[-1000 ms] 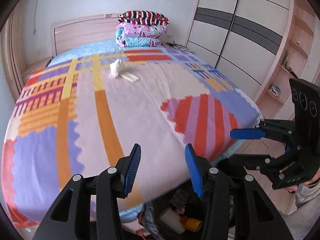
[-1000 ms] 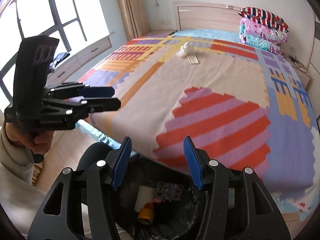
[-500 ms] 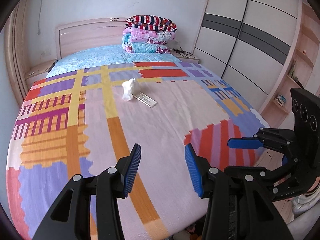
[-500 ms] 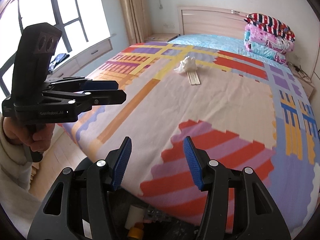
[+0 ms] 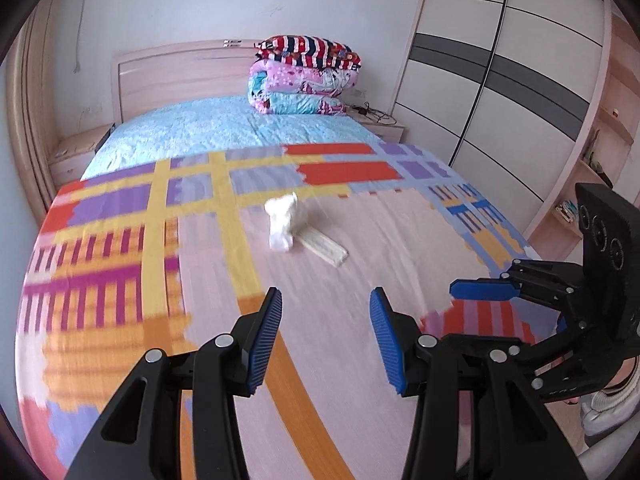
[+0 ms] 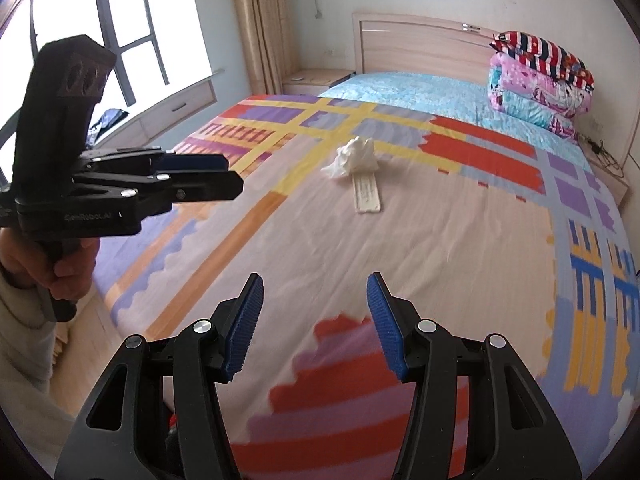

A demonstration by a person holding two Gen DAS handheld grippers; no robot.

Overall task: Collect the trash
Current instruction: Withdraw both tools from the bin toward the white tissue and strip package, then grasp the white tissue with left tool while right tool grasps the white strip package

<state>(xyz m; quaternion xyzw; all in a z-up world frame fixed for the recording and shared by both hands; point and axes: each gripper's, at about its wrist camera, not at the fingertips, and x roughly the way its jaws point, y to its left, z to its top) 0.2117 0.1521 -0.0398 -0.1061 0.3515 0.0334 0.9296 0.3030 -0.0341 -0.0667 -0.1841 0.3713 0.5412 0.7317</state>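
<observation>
Nothing is collected yet, I judge: the tissue (image 5: 283, 222) and flat wrapper (image 5: 325, 246) touching it lie mid-bed (image 5: 120, 240), well beyond the left gripper (image 5: 324, 336) and right gripper (image 6: 316, 324), both with fingers apart and empty.

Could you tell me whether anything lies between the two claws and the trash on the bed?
Nothing visible does. Only bare bedspread lies between the open left claw, the open right claw and the crumpled tissue with the flat paper strip touching it.
</observation>
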